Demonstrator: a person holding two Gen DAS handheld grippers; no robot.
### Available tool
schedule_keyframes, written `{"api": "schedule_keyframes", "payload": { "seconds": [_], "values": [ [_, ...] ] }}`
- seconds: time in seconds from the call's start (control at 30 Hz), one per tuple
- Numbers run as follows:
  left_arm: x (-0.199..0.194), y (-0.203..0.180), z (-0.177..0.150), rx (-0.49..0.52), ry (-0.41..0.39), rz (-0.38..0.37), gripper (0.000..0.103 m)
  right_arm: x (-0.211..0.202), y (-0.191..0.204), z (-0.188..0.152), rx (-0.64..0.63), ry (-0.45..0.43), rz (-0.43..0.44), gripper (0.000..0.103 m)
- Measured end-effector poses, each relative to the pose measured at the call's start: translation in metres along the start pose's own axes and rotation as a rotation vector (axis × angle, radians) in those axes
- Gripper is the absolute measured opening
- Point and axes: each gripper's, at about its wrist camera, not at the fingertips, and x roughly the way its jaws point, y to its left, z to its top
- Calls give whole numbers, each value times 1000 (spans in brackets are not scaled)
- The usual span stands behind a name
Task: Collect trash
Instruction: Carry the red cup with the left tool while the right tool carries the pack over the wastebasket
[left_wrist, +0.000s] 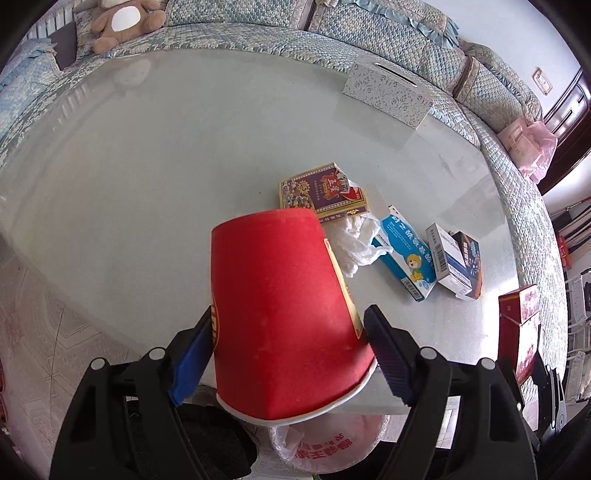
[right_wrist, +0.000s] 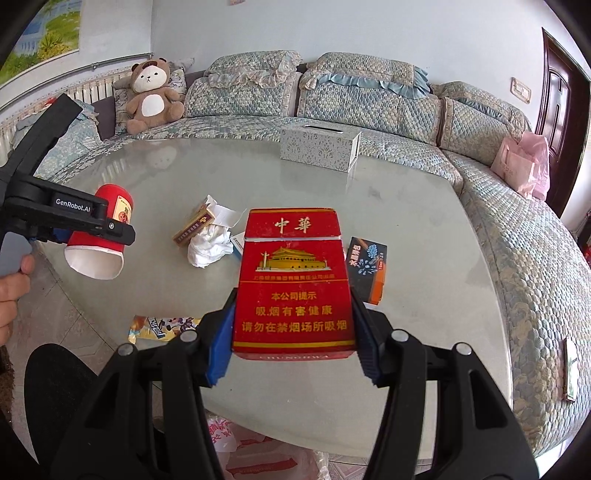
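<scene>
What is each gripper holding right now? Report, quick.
Left gripper: closed on the red paper cup.
Right gripper: closed on the red cigarette pack.

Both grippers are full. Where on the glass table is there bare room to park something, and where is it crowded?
Free: the wide stretch of glass table between the teddy bear's sofa side and the tissue box; also right of the dark carton. Crowded: mid-table, around the crumpled tissue and small boxes.

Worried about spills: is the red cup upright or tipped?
Tipped: the left gripper holds the red cup with its white mouth toward the table edge.
</scene>
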Motion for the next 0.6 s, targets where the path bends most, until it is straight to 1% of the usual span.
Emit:
{"api": "schedule_keyframes", "payload": {
  "seconds": [0.13, 0.37, 0.6],
  "values": [
    [-16, -7, -16, 44, -18, -16, 77, -17, -2, 0, 4, -10, -3, 55],
    [-38, -19, -46, 124, -49, -23, 77, -47, 4, -4, 8, -29, -12, 55],
    [-51, -29, -81, 189, -71, -41, 77, -78, 10, -15, 6, -55, -29, 55]
  ]
}}
